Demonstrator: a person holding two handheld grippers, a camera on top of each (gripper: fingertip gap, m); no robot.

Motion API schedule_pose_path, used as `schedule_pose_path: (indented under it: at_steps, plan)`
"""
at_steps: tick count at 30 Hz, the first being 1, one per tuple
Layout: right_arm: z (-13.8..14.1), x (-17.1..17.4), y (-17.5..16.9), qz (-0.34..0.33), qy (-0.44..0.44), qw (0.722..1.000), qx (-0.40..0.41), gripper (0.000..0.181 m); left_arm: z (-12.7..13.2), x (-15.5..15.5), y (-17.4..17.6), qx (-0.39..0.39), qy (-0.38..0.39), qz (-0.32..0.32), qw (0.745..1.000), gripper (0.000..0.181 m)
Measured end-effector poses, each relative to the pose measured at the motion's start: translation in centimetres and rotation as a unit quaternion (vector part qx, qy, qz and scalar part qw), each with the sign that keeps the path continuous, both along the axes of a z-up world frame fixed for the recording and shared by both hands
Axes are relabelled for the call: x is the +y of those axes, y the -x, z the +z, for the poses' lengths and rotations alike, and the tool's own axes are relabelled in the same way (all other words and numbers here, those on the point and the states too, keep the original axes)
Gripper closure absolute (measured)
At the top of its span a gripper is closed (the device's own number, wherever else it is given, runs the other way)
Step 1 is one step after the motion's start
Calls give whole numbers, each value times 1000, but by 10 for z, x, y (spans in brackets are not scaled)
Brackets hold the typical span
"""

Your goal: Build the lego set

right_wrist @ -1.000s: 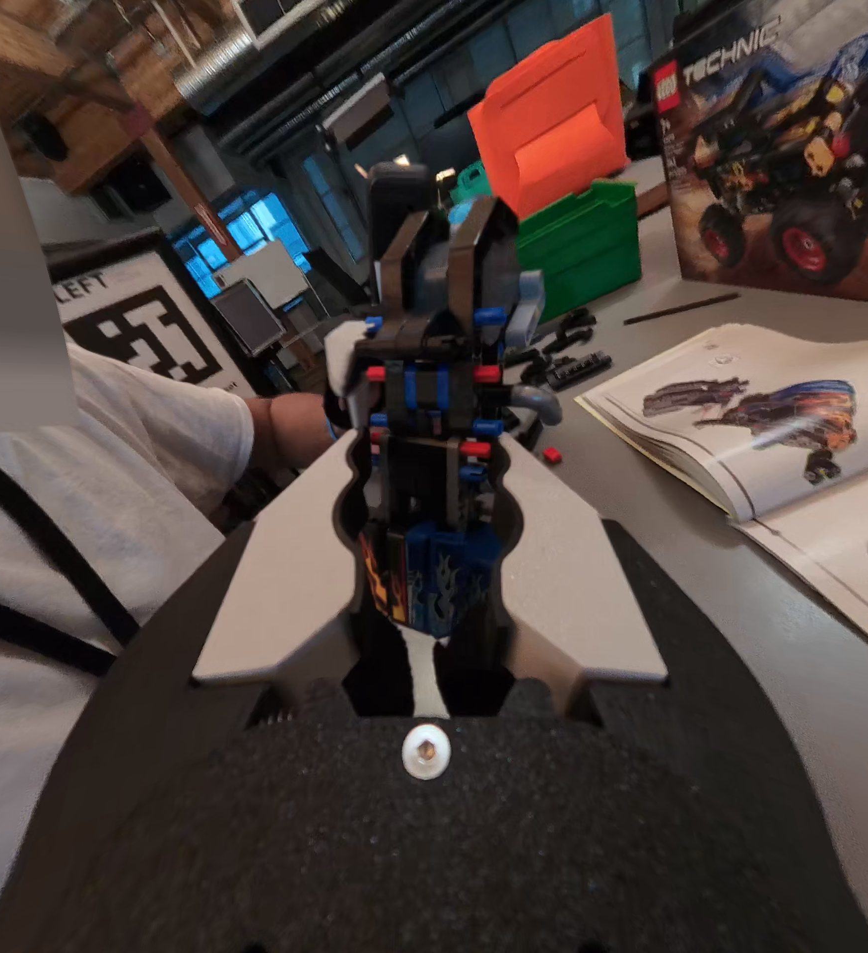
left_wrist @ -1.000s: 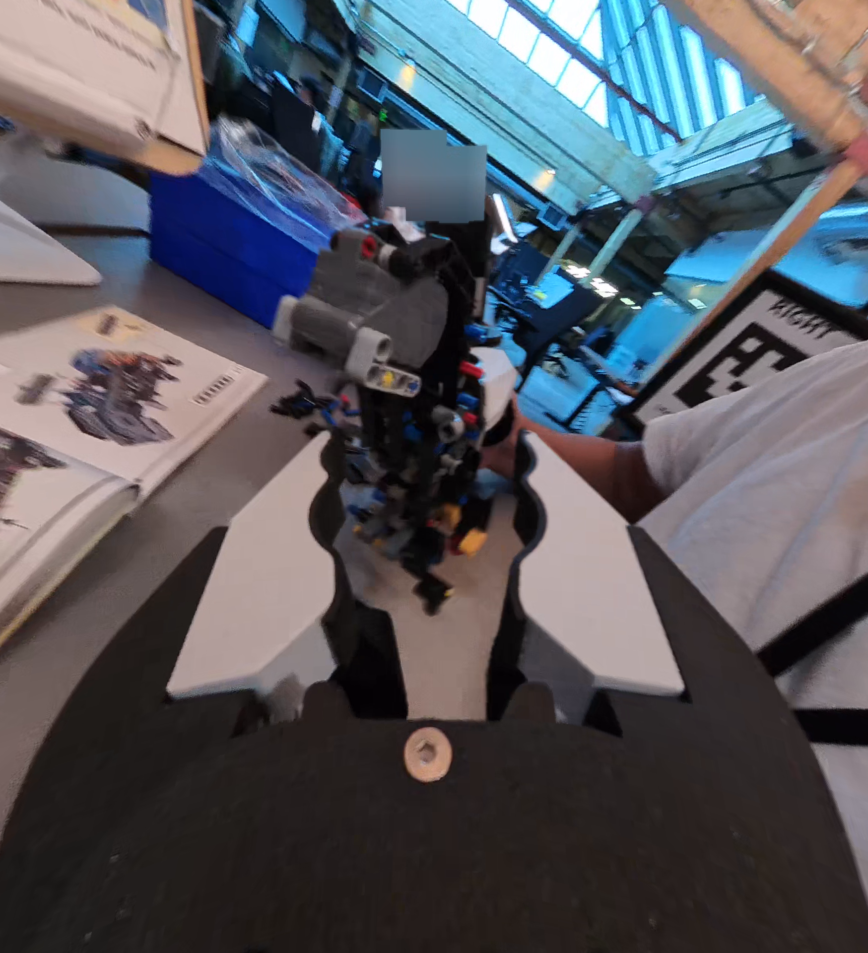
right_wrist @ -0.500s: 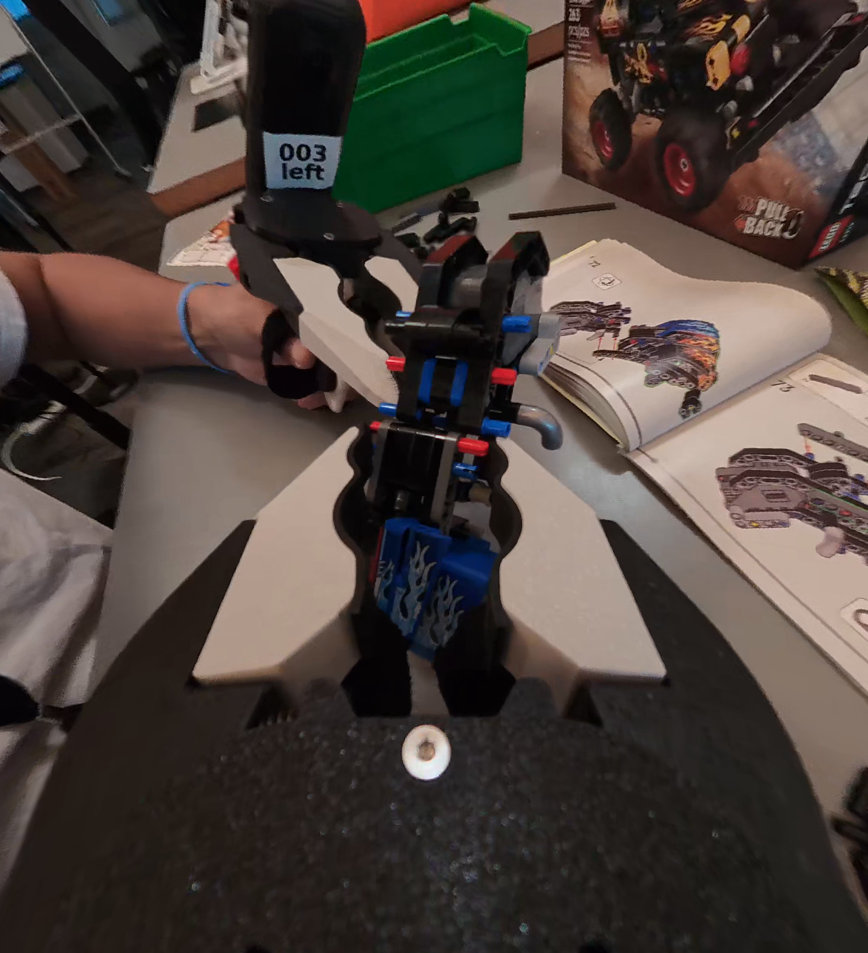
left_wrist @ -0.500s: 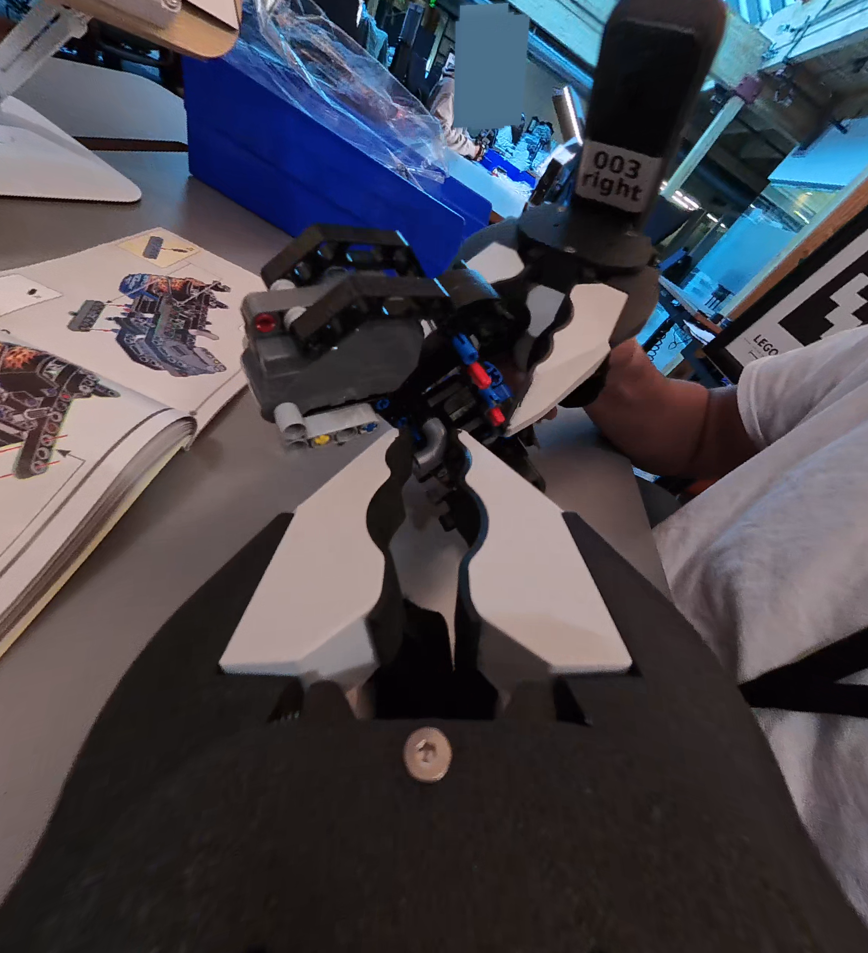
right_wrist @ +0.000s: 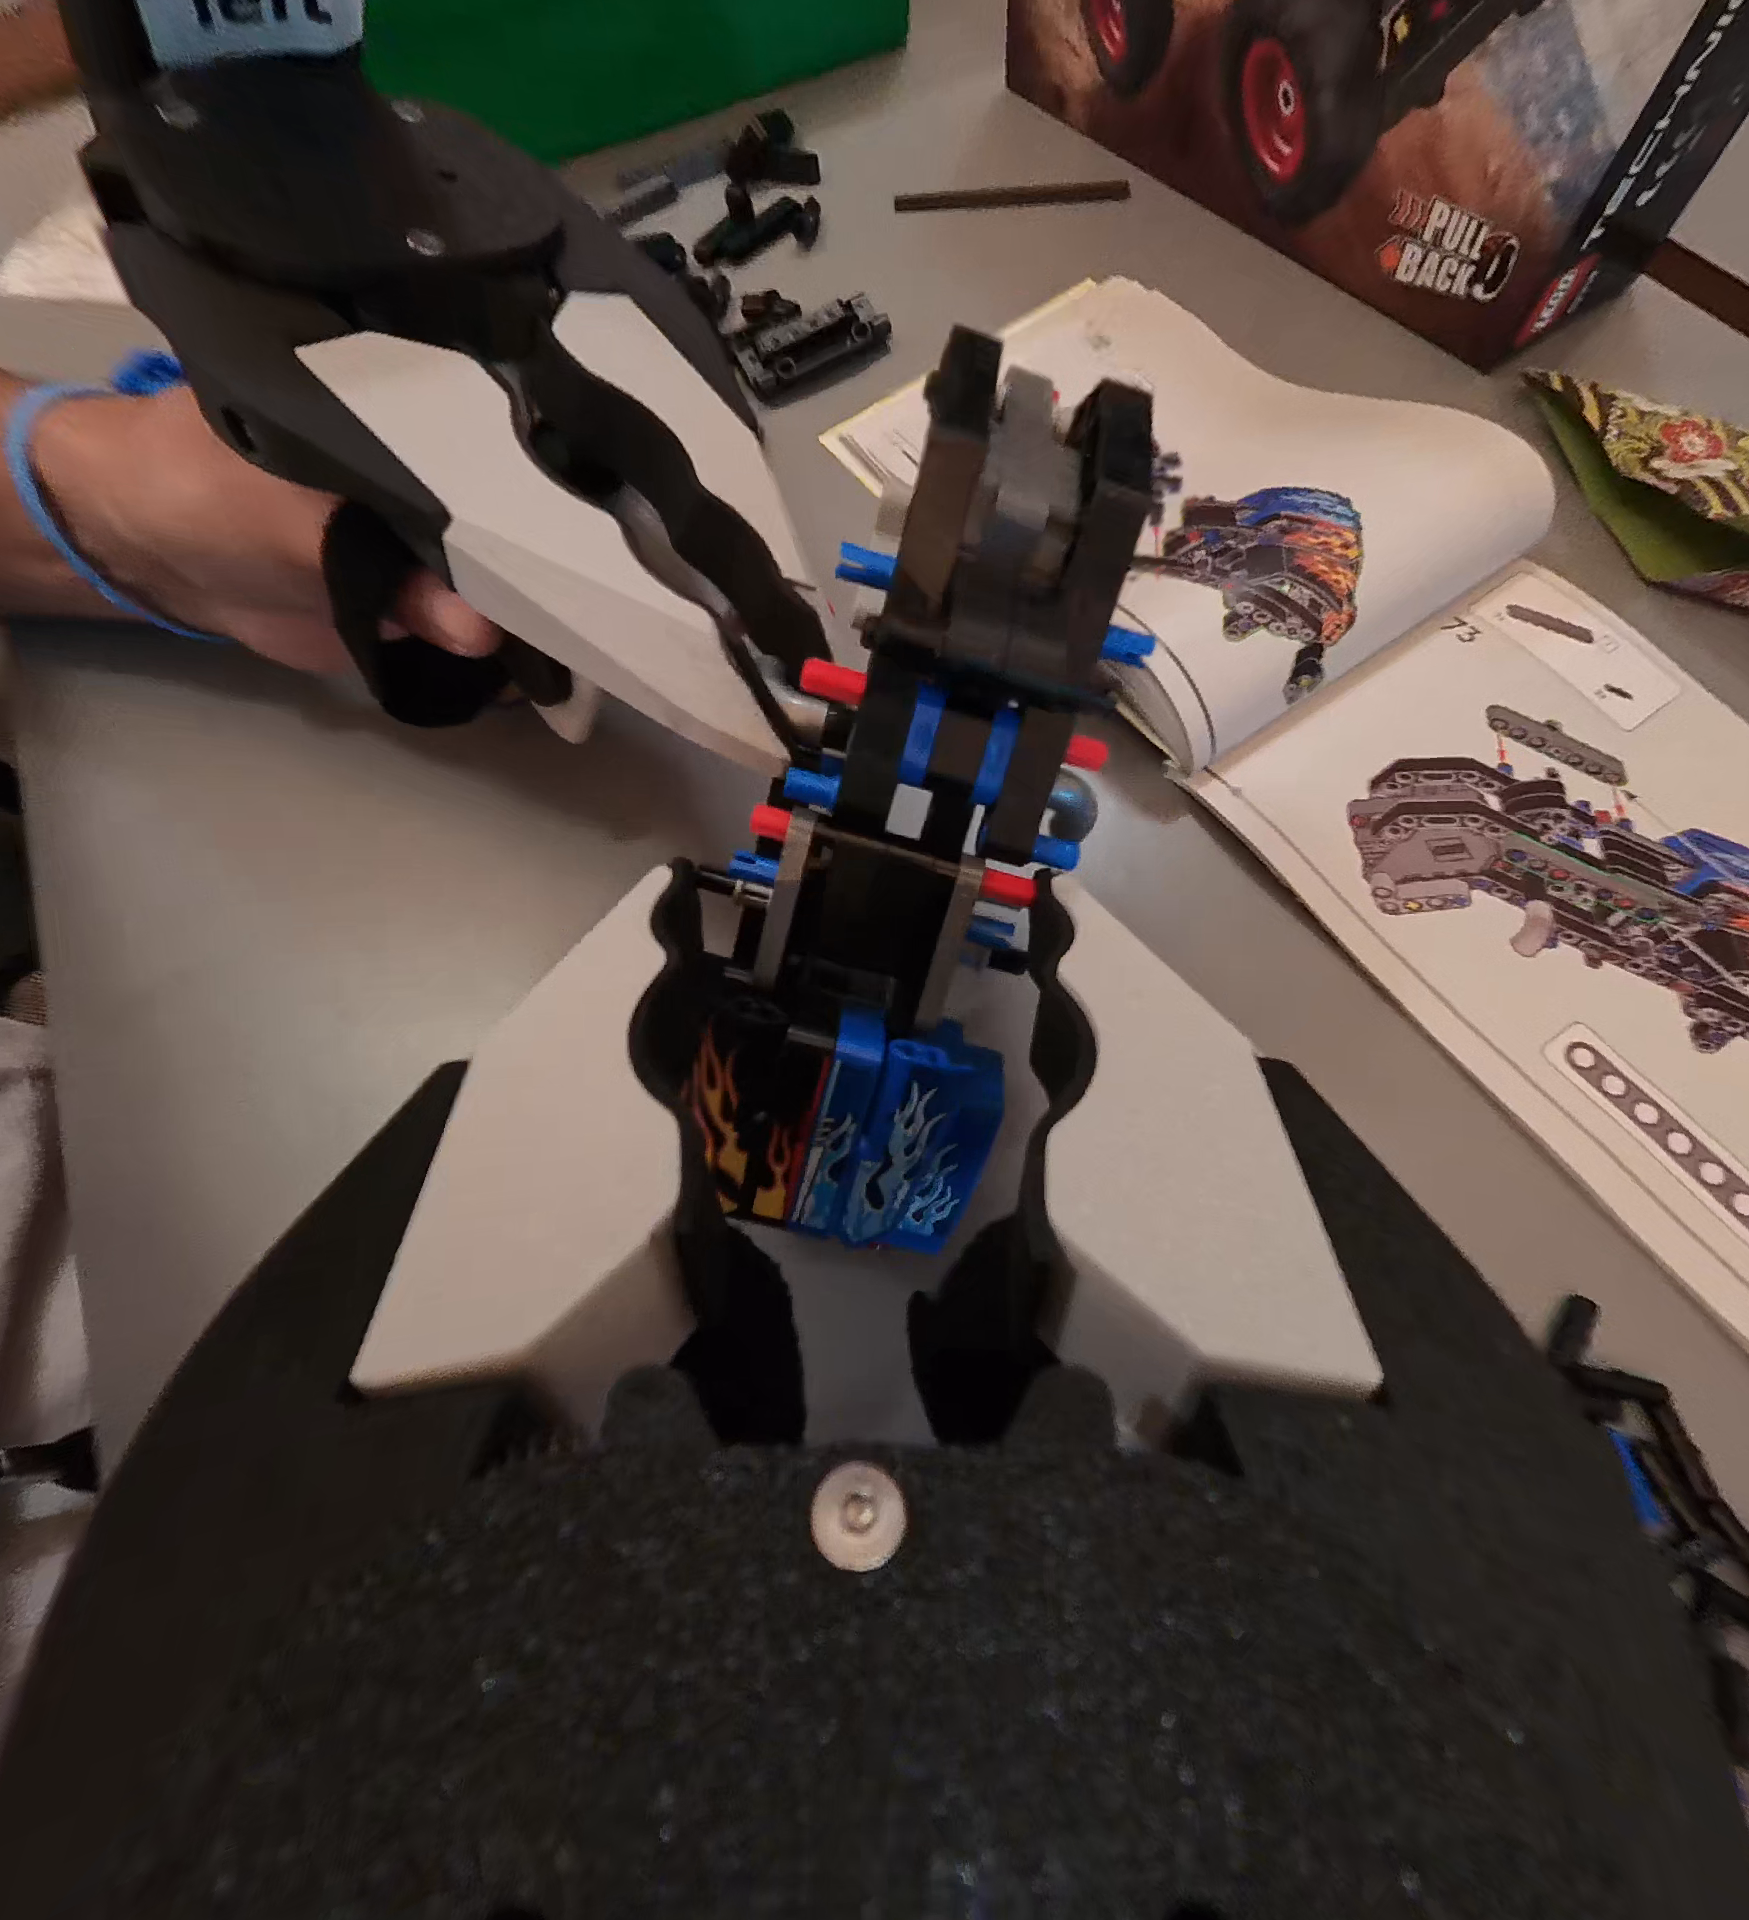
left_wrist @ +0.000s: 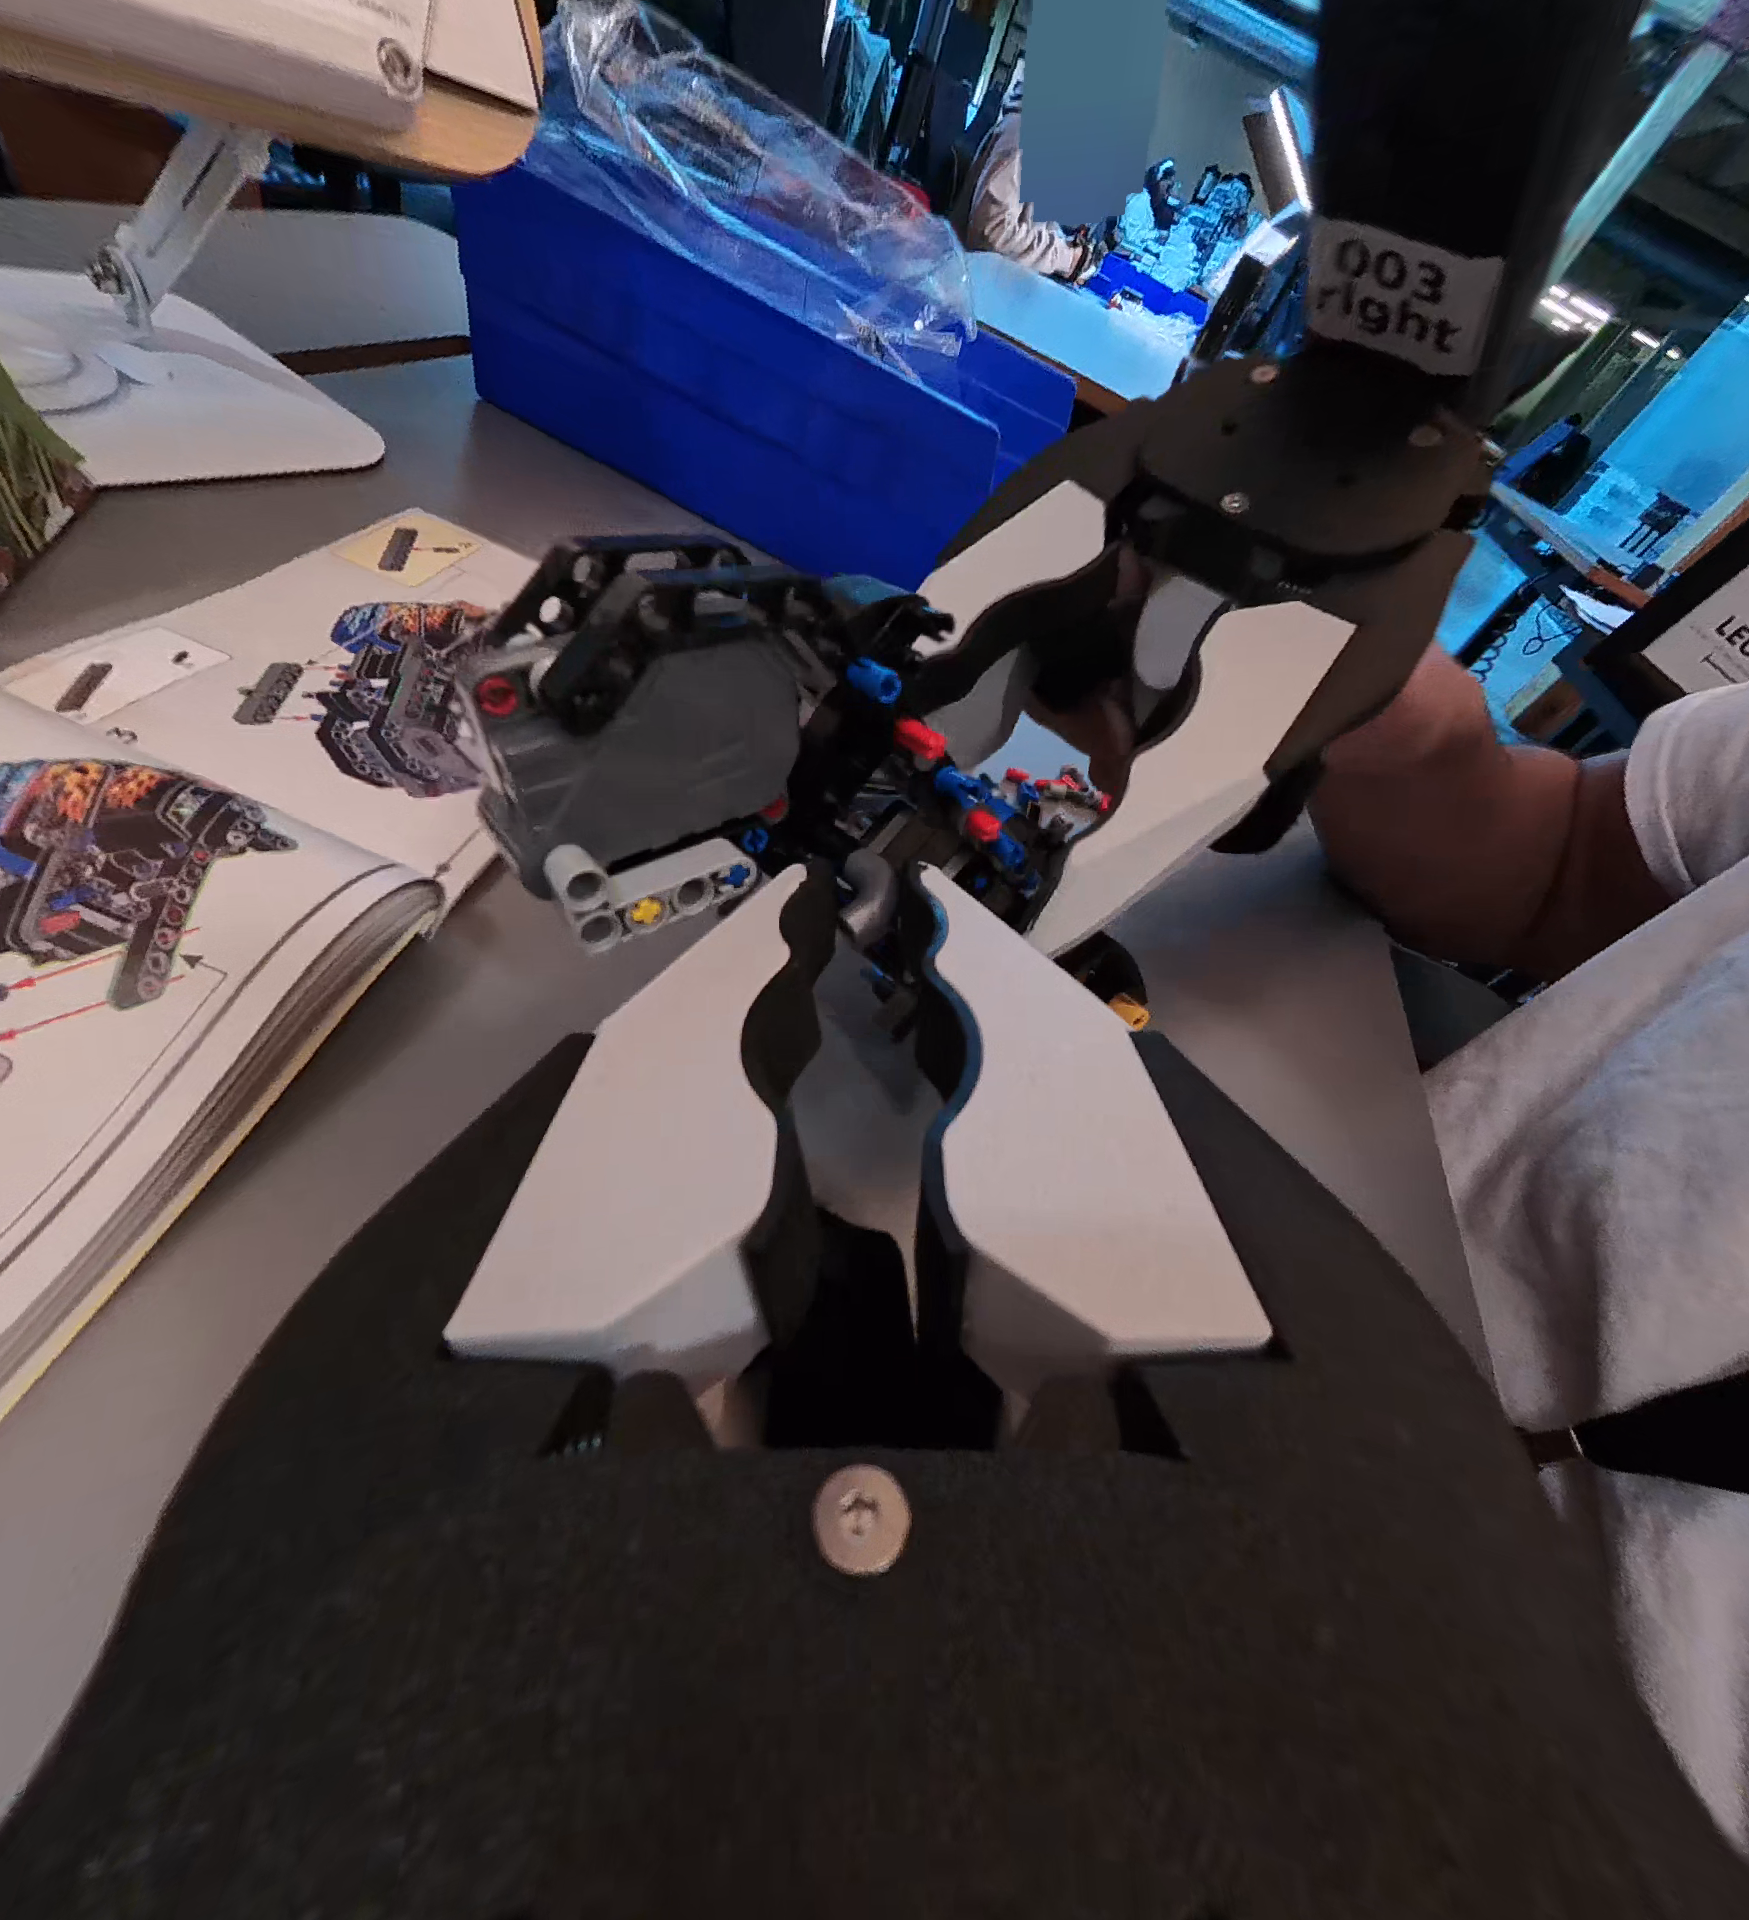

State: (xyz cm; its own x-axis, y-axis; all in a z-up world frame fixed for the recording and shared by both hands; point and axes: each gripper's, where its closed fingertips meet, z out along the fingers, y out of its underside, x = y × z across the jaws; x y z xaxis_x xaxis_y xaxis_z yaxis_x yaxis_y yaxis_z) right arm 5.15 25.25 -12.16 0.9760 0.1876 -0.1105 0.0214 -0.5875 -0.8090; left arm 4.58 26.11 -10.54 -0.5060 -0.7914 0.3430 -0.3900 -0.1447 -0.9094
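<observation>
The grey worktop (right_wrist: 309, 935) fills both views. On it, at the upper right of the right wrist view, stands the printed toy box (right_wrist: 1389, 156) with a red-wheeled truck pictured and bold lettering on its side. An open instruction booklet (right_wrist: 1535, 935) with printed build steps lies at centre right; in the left wrist view it sits at the left edge (left_wrist: 122, 935), below a blue bin (left_wrist: 745, 395) holding clear plastic. A green bin (right_wrist: 631, 62) sits at the top of the right wrist view, with loose black pieces (right_wrist: 797, 332) just below it.

The half-built truck (right_wrist: 943, 831) is off the worktop at frame centre. The right gripper (right_wrist: 854, 1049) has its fingers clamped on the blue flame-printed end. The left gripper (left_wrist: 862, 925), bearing a white label on its handle, has its fingers pinched on a small grey curved piece (left_wrist: 870, 899) on the truck's side.
</observation>
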Motion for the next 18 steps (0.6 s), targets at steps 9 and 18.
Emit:
schedule_pose_path:
  at_steps: [9,18]
  plan:
    - [24,0,0,66,-75,962,253,121,39,12,9,-77,40,10,996,157]
    - [30,4,-8,60,-106,940,318,121,30,46,-2,-1,224,36,974,133]
